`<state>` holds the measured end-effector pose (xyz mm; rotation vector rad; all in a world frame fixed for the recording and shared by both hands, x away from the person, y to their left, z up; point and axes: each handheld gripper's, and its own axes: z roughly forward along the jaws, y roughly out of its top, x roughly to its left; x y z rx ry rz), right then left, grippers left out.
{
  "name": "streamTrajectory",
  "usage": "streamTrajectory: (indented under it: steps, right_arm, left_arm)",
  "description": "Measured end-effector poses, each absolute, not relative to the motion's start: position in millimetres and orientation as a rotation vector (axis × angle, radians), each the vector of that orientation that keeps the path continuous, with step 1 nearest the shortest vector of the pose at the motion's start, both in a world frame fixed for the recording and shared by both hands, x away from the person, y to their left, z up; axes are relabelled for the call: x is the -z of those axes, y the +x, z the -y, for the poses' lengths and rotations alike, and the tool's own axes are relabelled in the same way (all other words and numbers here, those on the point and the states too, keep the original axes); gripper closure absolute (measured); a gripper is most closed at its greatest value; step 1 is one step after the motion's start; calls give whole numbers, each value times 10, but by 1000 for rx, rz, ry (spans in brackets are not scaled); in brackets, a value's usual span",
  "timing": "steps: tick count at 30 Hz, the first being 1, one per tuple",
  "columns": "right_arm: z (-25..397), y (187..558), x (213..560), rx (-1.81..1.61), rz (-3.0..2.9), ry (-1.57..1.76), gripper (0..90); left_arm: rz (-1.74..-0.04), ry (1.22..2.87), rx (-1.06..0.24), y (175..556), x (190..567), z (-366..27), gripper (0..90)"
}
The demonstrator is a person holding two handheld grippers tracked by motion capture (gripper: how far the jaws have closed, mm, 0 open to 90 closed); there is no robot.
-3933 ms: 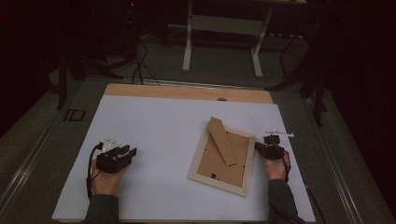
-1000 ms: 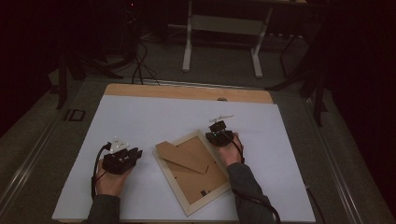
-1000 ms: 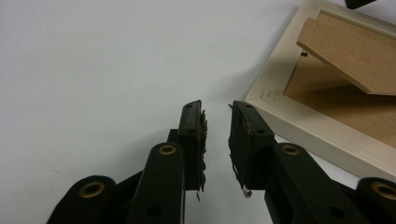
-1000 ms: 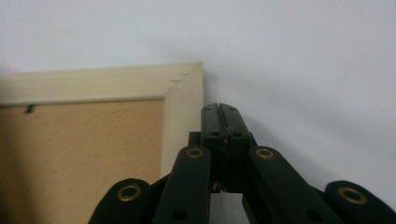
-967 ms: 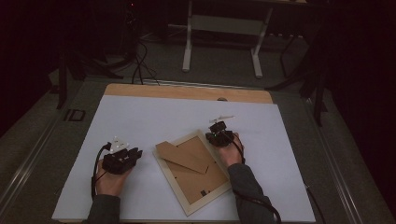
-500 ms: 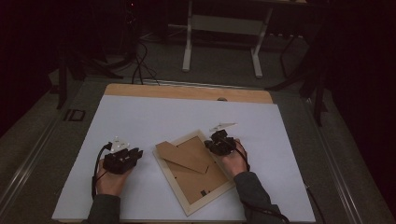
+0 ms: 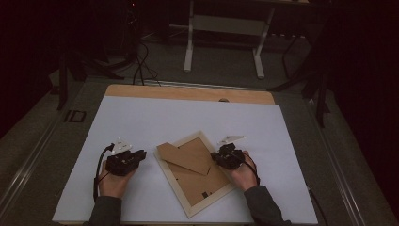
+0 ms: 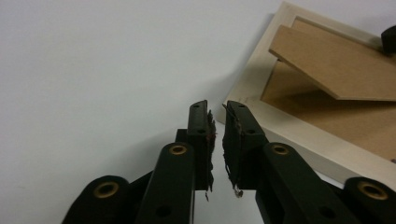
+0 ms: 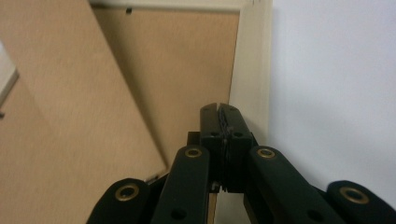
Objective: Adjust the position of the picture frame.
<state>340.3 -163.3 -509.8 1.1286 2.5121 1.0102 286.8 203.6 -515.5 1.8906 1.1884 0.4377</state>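
Note:
A pale wooden picture frame (image 7: 175,181) lies face down, turned at an angle, on the white sheet (image 7: 155,117). Its brown fold-out stand (image 7: 186,155) rests on the brown backing (image 7: 202,176). My right gripper (image 7: 214,157) is shut with nothing between its pads, tips over the frame's right rim (image 9: 250,70), beside the stand (image 9: 70,93). In its own view the right gripper (image 9: 218,108) has its pads pressed together. My left gripper (image 7: 140,154) rests just left of the frame. The left gripper (image 8: 217,109) has only a thin slit between frayed pads, short of the rim (image 8: 280,130).
The sheet covers a wooden table whose bare strip (image 7: 188,92) shows at the far edge. Beyond it are dark floor, cables (image 7: 139,66) and a white stand's legs (image 7: 223,37). Open sheet lies ahead of both hands.
The frame has slid left and turned since the earliest frame, the right gripper coming with it. Over the last second that gripper drew back along the frame's right edge. The left gripper barely moved.

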Motion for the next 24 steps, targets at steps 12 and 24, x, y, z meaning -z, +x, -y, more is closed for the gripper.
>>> streamTrajectory:
  steps: [12,24]
  right_arm:
    - [1733,3166,5118,-1026,-2511,1109,880]
    - [1801,3074,5143,-1025,-2495,1124,896]
  left_arm:
    - [-1128,1917,-392,2880,5159,-1920,900]
    - [-1056,1976,-322,2966,5237,-1651,900]
